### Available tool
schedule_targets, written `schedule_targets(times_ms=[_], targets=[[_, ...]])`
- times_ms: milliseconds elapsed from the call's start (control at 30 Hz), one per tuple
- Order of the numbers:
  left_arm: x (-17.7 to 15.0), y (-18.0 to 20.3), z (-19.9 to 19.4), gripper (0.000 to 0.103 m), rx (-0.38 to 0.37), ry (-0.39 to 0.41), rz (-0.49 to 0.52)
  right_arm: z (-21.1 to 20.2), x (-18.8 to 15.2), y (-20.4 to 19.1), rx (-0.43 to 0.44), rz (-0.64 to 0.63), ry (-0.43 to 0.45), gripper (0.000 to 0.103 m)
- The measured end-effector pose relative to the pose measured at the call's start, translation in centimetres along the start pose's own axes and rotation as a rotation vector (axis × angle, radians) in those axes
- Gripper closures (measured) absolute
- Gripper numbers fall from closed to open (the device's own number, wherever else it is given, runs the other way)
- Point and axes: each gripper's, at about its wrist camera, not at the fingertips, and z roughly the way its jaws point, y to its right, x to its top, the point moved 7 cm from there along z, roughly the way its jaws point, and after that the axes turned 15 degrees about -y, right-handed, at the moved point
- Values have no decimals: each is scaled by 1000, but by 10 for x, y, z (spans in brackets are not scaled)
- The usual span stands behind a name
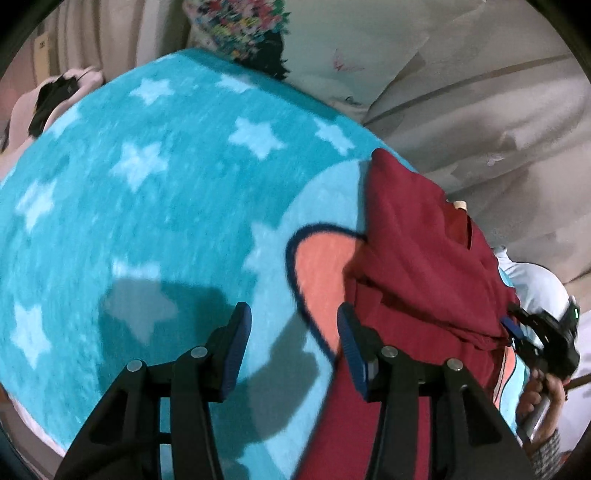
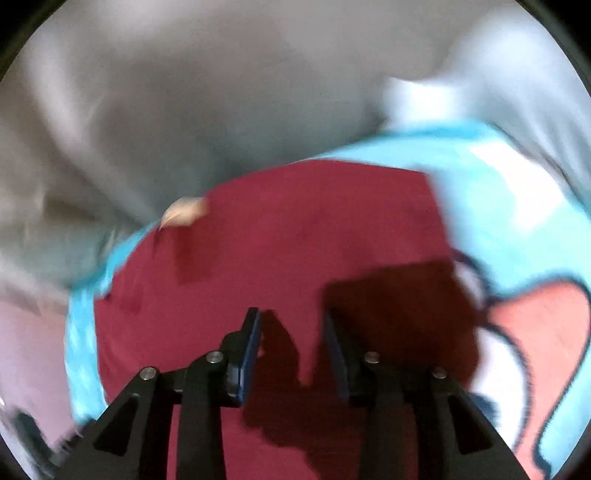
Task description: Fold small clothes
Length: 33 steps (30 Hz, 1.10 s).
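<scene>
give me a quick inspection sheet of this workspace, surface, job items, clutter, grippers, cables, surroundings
surface: turquoise star blanket with a pink cartoon patch, spread over pale bedding.
job's things: dark red garment bunched along the blanket's right side, pale label at its edge; not yet neatly folded.
clutter: floral cloth and a black item beyond the blanket.
grippers: left gripper open over the blanket beside the garment; right gripper open above the garment, its view blurred; nothing seen between either pair of fingers.
cables: nothing seen.
surroundings: pale curtain-like fabric behind.
</scene>
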Motion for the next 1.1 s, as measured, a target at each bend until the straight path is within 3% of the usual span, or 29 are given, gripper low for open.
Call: schedule_targets(times_ms=[33, 100, 133, 167, 233, 300, 367, 567, 833, 1100], targets=[[-5, -1, 1, 55, -2, -5, -4, -13, -4, 15, 54, 44, 10, 68], [-18, 1, 6, 53, -13, -19, -1, -40, -18, 38, 56, 77, 46, 68], [-27, 4, 10, 52, -22, -34, 9, -50, -29, 45, 59, 67, 49, 59], [-35, 6, 15, 52, -29, -49, 17, -59, -46, 54, 50, 50, 36, 53], [-52, 10, 25, 52, -30, -84, 32, -63, -74, 66, 48, 20, -20, 53], [-64, 14, 23, 49, -4, -53, 67, -61, -98, 77, 46, 10, -69, 53], [-78, 22, 26, 47, -18, -81, 104, -53, -123, 84, 73, 1, -138, 53], [-124, 30, 24, 39, -102, -98, 115, -30, -177, 74, 234, -62, -269, 53], [-174, 27, 19, 38, -204, -87, 45, -20, -224, 81, 422, -33, -413, 53], [-196, 30, 19, 38, -221, -73, 31, -18, -256, 78, 470, -72, -487, 53]])
